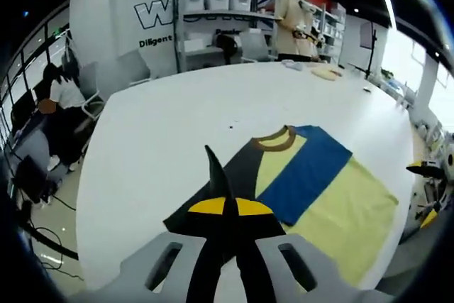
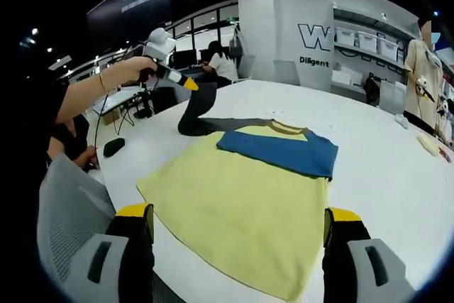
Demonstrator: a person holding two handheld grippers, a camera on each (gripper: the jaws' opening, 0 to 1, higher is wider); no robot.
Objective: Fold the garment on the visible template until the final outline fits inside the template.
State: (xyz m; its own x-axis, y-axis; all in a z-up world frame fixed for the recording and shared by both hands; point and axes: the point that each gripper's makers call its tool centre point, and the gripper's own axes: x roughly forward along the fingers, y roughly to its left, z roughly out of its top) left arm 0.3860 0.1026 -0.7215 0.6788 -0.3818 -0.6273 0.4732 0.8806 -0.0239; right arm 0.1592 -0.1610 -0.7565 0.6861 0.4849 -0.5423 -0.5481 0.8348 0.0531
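A shirt lies flat on the white table (image 1: pixel 170 111): yellow body (image 2: pixel 241 204), blue panel (image 2: pixel 280 148), brown collar (image 1: pixel 277 140), black sleeve (image 1: pixel 245 168). My left gripper (image 1: pixel 227 207) is shut on the black sleeve, and the cloth rises in a peak above its jaws. In the right gripper view, a hand holds the left gripper (image 2: pixel 190 85) with the sleeve (image 2: pixel 195 115) lifted off the table at the shirt's far left corner. My right gripper (image 2: pixel 237 226) is open, its yellow-tipped jaws standing wide over the shirt's near hem with nothing between them.
A person (image 1: pixel 294 23) stands at the table's far end beside shelves of bins (image 1: pixel 220 5). Small cloth pieces (image 1: pixel 323 72) lie there. Another person (image 1: pixel 60 97) sits off the left side. A grey chair (image 2: pixel 71 204) is by the near edge, and a dark object (image 2: pixel 113 147) lies nearby.
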